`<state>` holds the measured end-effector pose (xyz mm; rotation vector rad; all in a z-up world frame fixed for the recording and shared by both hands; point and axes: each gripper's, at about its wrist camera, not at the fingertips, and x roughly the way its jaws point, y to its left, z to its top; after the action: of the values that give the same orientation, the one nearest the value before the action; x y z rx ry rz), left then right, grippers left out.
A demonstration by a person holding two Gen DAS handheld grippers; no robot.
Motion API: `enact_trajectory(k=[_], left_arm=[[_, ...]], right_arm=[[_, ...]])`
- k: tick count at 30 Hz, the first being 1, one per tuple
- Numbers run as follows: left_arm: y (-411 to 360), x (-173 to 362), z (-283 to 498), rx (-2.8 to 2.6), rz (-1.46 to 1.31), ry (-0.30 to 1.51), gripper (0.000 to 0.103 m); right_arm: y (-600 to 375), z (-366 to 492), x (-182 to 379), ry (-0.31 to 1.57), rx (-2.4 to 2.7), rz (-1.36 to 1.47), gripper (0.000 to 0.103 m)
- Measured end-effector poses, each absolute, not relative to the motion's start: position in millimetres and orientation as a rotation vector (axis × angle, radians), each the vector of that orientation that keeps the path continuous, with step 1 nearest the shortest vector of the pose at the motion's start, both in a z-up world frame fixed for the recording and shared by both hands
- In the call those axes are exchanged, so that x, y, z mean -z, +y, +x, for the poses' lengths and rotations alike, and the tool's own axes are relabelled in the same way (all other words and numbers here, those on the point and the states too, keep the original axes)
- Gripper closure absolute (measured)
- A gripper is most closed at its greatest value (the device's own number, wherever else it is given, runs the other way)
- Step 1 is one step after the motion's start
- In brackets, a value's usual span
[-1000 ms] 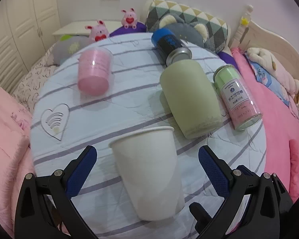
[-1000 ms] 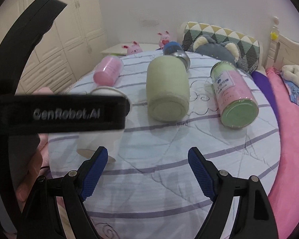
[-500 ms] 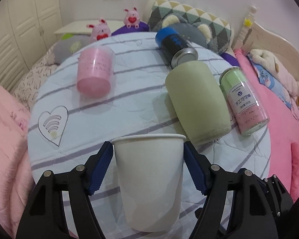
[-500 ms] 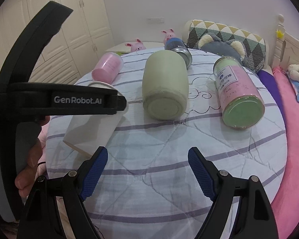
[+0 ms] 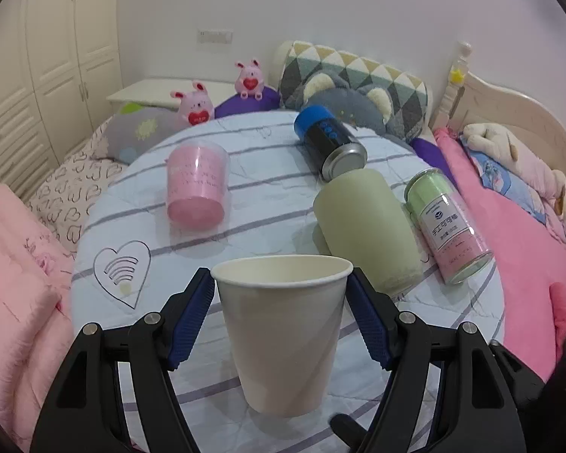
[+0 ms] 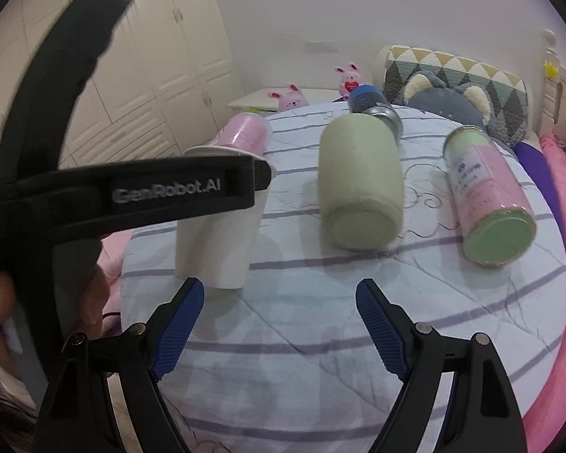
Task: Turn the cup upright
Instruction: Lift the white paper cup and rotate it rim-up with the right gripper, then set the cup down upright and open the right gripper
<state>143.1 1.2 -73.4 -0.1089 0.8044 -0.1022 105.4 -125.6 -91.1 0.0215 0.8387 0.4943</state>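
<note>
A white paper cup (image 5: 283,336) stands upright, mouth up, between the blue pads of my left gripper (image 5: 281,294), which is shut on it near the rim. In the right wrist view the same cup (image 6: 215,245) shows at the left, behind the black body of the left gripper (image 6: 151,196), its base at or just above the striped cloth; I cannot tell if it touches. My right gripper (image 6: 279,309) is open and empty, low over the near part of the table.
On the round striped table (image 5: 268,196) lie a pink cup (image 5: 196,188), a pale green tumbler (image 5: 366,226), a blue-capped black can (image 5: 328,139) and a green-and-pink canister (image 5: 445,226). Pink bedding lies left and right, pillows and plush toys behind.
The left gripper closed on the white cup, then tilted it from leaning on its side to upright. The right gripper stayed open and shifted slightly.
</note>
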Motion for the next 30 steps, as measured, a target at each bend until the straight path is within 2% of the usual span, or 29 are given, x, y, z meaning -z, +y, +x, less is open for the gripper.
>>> enact_trajectory(k=[17,19,21,22,30], left_arm=[[0.1,83.9,128.4,0.151,-0.095,0.819,0.029],[-1.0,84.8,127.4,0.158,-0.097,0.833,0.026],[-0.5,86.0,127.5,0.151,-0.095,0.856,0.014],[1.3,86.7,126.8,0.152,-0.105,0.864,0.011],[9.1,76.3,113.1,0.162,-0.119,0.859,0.000]], right_arm=[[-115.0,124.7,120.2,0.911,-0.415,-0.002,0.019],[-113.5,122.7,119.1,0.908,-0.409,-0.012,0.019],[-113.4,119.8,117.8,0.909,-0.405,-0.010,0.019],[-113.8,117.9,116.7,0.909,-0.405,-0.004,0.019],[-115.6,108.2,102.7,0.889,-0.365,-0.011,0.019]])
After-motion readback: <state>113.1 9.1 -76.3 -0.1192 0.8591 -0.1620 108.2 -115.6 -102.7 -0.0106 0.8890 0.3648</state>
